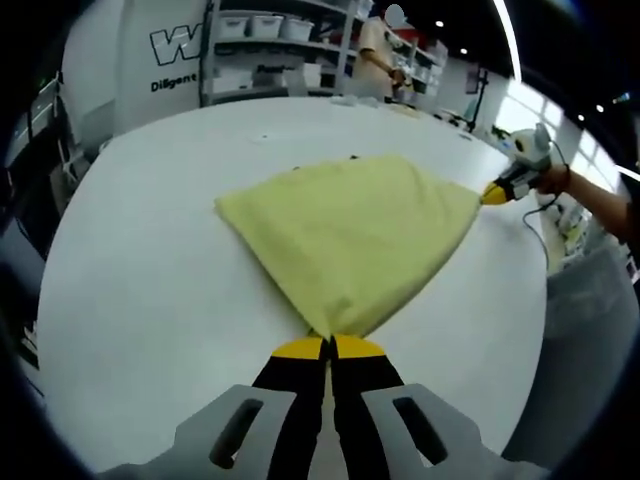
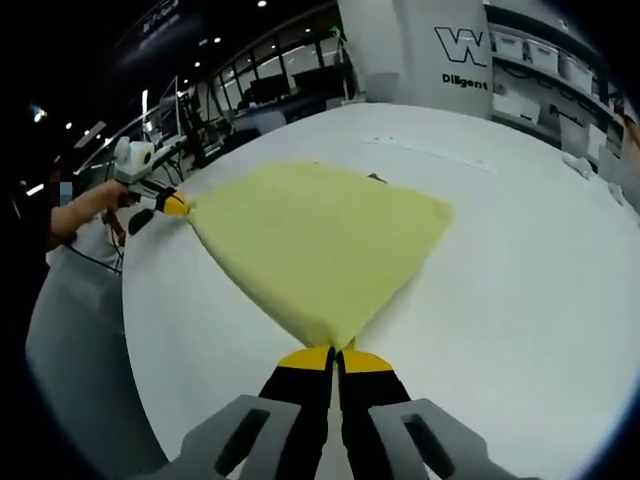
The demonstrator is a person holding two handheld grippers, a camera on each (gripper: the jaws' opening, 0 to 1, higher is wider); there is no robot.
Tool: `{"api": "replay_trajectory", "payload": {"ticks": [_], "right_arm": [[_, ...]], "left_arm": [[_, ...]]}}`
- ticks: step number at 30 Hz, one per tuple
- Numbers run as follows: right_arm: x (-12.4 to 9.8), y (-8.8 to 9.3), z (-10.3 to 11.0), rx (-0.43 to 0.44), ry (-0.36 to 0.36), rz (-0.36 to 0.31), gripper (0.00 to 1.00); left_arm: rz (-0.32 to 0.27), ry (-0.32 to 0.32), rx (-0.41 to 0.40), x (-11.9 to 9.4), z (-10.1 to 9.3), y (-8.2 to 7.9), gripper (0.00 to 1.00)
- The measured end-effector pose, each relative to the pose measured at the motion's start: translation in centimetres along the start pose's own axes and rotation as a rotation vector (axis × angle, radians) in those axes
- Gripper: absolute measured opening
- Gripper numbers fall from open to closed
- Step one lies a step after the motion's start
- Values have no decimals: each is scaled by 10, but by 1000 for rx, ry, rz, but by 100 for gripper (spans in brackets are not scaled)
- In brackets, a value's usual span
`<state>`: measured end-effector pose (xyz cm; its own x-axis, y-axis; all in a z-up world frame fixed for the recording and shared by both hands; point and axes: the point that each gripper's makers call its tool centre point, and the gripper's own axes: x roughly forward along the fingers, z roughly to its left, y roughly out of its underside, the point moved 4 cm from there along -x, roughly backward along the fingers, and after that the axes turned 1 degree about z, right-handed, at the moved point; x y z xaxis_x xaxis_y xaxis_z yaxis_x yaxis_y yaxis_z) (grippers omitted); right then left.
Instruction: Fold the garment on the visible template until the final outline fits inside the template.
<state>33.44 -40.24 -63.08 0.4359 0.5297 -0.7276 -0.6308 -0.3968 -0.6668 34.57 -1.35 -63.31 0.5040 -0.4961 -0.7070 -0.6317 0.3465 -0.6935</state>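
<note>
Garment: yellow garment [image 1: 350,240] lies mid white bench [image 1: 150,280], bare bench all round its edges.
Left gripper [image 1: 329,347]: clamped on one corner.
Right gripper [image 2: 335,355]: pinching the opposite corner.
Writing: "Diligent" on wall panel [image 2: 466,78].

- Pale yellow garment [image 1: 350,235] lies folded flat on the white worktop [image 1: 150,300], smooth, roughly triangular
- Two opposite corners drawn out to points, each pinched between closed jaws

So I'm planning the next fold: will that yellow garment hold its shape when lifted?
Probably not. The yellow garment drapes flat on the white table and tapers to points in the left gripper and right gripper, so it looks floppy, light and likely to sag.
</note>
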Motion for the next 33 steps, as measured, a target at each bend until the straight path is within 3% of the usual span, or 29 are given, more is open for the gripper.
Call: {"api": "replay_trajectory", "payload": {"ticks": [9,12,13,17,18,21,25,33], "right_arm": [[0,0,-3,-3,8,3,0],[2,-2,-4,107,15,-25,0],[1,-3,-4,120,10,-27,0],[-3,-8,-6,123,41,-53,0],[-4,-9,-5,131,46,-59,3],[-12,-18,0,160,52,-97,26],[-21,-24,9,159,68,-116,51],[-39,-31,35,142,85,-143,84]], "left_arm": [[-2,3,0,-2,-3,5,0],[-10,4,-15,-2,-3,4,1],[-31,-5,-32,-3,-3,2,2],[-92,-20,-107,-7,-1,-5,25],[-96,-25,-103,-9,0,-6,27],[-117,-52,-101,-15,1,-10,37],[-142,-80,-106,-27,-4,-14,59],[-145,-123,-91,-49,-23,-11,86]]}}
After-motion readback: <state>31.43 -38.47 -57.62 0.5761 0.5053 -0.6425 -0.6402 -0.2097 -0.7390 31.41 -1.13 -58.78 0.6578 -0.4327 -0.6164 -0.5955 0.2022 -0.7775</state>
